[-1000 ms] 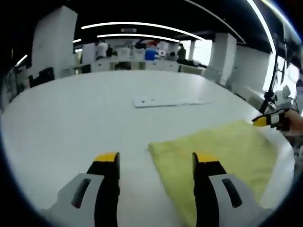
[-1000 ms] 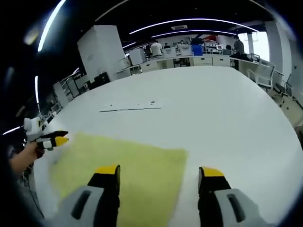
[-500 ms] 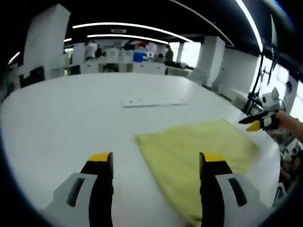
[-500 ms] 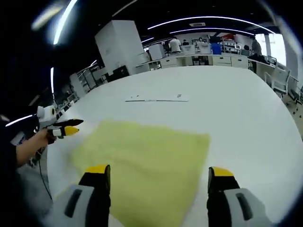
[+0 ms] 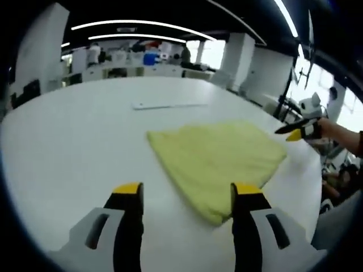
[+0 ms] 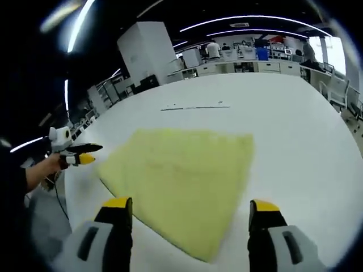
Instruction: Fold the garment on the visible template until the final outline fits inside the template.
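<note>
1. Left gripper view: looking along the left gripper (image 5: pixel 186 195), rising from the bottom of the frame with jaws parted wide and nothing between them, hovering above the white tabletop (image 5: pixel 74 136). Showing the yellow garment (image 5: pixel 218 156) lying flat right of centre, folded, its near corner reaching down toward the right jaw. Showing the right gripper (image 5: pixel 290 134) at the right edge, held by a hand, just beside the garment's far right corner; jaw spacing there too small to tell. Showing a thin white strip (image 5: pixel 169 105) lying on the tabletop beyond the garment, in the upper middle.

2. Right gripper view: looking along the right gripper (image 6: pixel 191 214), jaws spread open and holding nothing. Showing the garment (image 6: pixel 184 175) spreading across the centre, its near corner sitting between the jaws. Showing the left gripper (image 6: pixel 85 155) at the left edge, held by a hand, near the garment's left corner. Showing the strip (image 6: pixel 195 106) lying beyond the garment, upper centre.
</note>
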